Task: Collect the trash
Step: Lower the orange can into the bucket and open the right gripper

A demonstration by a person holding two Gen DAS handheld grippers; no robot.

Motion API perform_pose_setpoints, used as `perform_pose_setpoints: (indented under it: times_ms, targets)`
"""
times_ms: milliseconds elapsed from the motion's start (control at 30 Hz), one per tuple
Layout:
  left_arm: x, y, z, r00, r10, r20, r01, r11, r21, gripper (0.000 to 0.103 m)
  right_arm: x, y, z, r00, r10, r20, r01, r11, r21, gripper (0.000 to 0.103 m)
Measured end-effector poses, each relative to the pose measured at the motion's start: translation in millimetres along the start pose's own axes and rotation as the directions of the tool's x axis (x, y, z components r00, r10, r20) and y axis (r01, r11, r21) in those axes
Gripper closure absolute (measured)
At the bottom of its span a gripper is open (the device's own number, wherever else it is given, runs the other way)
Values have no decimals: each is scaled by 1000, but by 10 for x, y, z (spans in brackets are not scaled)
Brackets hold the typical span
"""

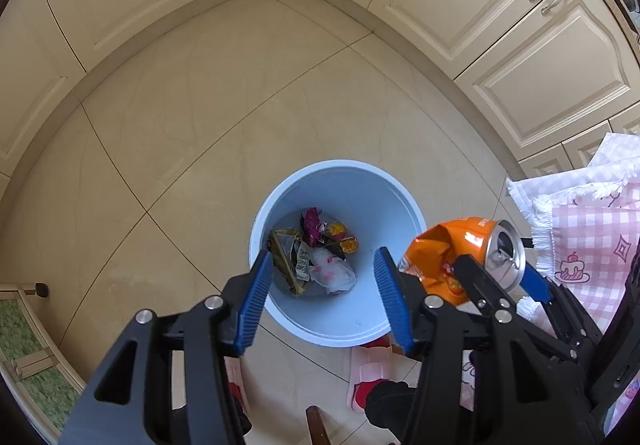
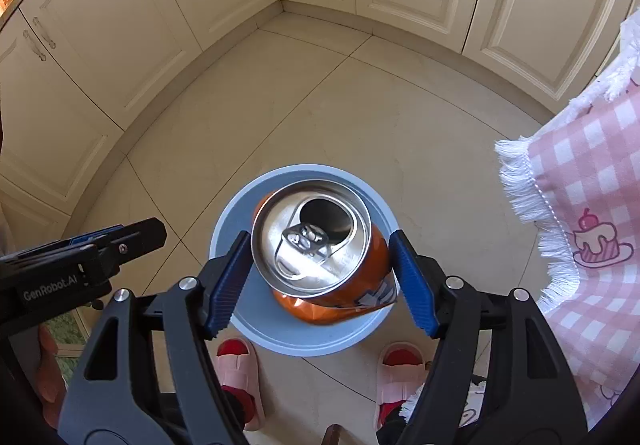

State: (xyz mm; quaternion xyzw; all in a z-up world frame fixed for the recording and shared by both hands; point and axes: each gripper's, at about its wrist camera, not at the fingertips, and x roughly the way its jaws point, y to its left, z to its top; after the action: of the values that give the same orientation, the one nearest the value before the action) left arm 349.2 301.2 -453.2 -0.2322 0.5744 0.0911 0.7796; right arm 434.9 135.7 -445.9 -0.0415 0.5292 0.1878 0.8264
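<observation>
- Left claw (image 1: 320, 285), seen from its own wrist camera, stands open and empty above the blue bin (image 1: 338, 181); we see wrappers (image 1: 316, 253) already lying in the bottom, so part of the collecting looks done. Beside it, our right claw (image 1: 498, 271) holds a dented orange can (image 1: 460, 245) near the bin's rim
- From the right wrist camera, our right claw (image 2: 320, 269) clamps the can (image 2: 316, 241) by its sides, opened top facing us, right over the bin (image 2: 236, 213). We judge that letting the can drop is what remains; other trash is not visible
</observation>
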Motion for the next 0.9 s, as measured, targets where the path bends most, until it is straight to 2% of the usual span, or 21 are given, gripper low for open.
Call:
perform_pose_setpoints:
  times_ms: [300, 500, 600, 700, 767, 900]
  targets:
    - [-69, -23, 6, 1000, -12, 16, 12, 1000, 2, 50, -72, 5, 13, 1000, -9, -5, 9, 1000, -7, 34]
    - [-146, -69, -28, 999, -26, 22, 25, 1000, 15, 50, -299, 2, 32, 1000, -21, 17, 21, 1000, -21, 34]
    - [-301, -127, -80, 998, -44, 54, 42, 999, 34, 50, -505, -12, 23, 999, -29, 42, 30, 999, -26, 34]
    - [-511, -188, -156, 992, -96, 80, 93, 995, 36, 50, -784, -25, 25, 996, -37, 80, 39, 999, -35, 34]
    - [-691, -260, -212, 986, -133, 103, 129, 991, 42, 50, -1013, -34, 25, 993, -39, 111, 44, 998, -41, 34]
    - [-1137, -476, -314, 971, -171, 166, 158, 983, 90, 50, -1560, -56, 14, 981, -49, 189, 60, 997, -53, 34]
